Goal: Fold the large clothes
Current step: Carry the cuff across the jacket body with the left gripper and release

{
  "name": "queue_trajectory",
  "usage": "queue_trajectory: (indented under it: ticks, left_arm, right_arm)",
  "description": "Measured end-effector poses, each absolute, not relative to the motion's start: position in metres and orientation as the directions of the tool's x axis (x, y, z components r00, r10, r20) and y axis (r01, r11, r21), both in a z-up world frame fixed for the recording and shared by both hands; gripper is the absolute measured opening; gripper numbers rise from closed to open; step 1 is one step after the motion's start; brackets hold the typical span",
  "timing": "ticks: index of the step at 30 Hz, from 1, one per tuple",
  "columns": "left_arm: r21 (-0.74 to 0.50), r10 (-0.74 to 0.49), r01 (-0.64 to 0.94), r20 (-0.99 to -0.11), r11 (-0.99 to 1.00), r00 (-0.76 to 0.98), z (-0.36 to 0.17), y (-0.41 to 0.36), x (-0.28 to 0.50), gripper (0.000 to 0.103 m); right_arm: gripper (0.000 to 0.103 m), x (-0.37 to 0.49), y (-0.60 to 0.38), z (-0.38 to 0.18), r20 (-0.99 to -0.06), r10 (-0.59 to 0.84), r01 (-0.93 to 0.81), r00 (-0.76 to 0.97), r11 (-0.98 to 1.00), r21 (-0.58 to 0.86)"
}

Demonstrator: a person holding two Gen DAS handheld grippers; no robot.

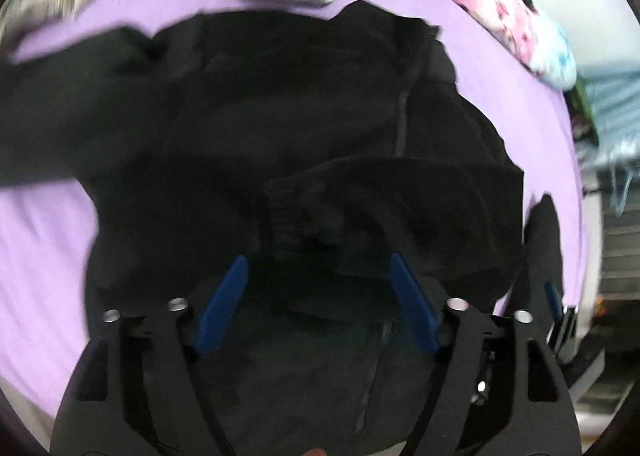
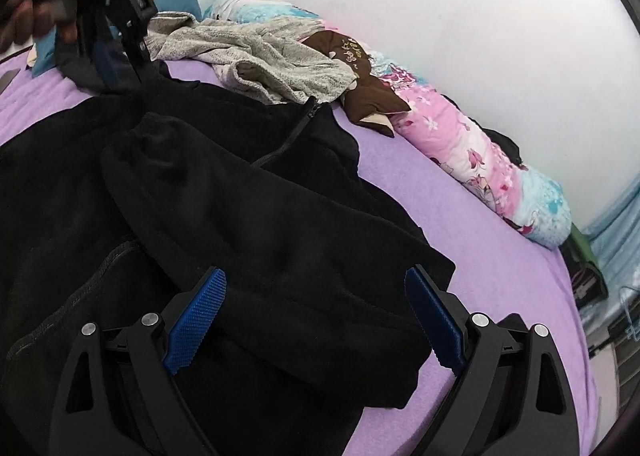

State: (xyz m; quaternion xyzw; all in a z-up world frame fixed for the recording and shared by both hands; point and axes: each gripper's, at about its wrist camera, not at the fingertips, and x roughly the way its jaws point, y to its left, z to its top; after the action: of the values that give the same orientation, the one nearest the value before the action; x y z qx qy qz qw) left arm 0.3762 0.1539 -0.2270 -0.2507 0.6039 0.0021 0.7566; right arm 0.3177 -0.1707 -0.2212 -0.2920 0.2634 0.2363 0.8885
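Left wrist view: left claw [image 1: 318,284] stands with jaws apart and nothing clamped, pointing down over a black zip jacket [image 1: 248,128] spread on the purple bed sheet [image 1: 40,236], a sleeve folded across its front. Right wrist view: right claw [image 2: 316,312] also stands apart, empty, just above that sleeve [image 2: 248,216]; grey garment [image 2: 264,56] lies crumpled beyond the jacket.
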Motion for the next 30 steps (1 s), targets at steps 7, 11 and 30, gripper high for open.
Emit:
queue_trajectory:
  ticks: [7, 11, 30]
  left_arm:
    - [-0.421, -0.355, -0.363, -0.905, 0.831, 0.235, -0.279, 0.164, 0.370, 0.074]
    - [-0.426, -0.366, -0.369, -0.903, 0.826, 0.224, -0.292, 0.159, 0.372, 0.074]
    - [-0.425, -0.350, -0.377, -0.902, 0.823, 0.254, -0.295, 0.156, 0.378, 0.027]
  right_arm:
    - [0.089, 0.322, -0.171, -0.220, -0.615, 0.275, -0.578, 0.739, 0.728, -0.369]
    - [0.089, 0.326, -0.172, -0.223, -0.618, 0.257, -0.568, 0.743, 0.731, -0.379]
    - [0.087, 0.333, -0.169, -0.242, -0.577, 0.152, -0.504, 0.803, 0.690, -0.519]
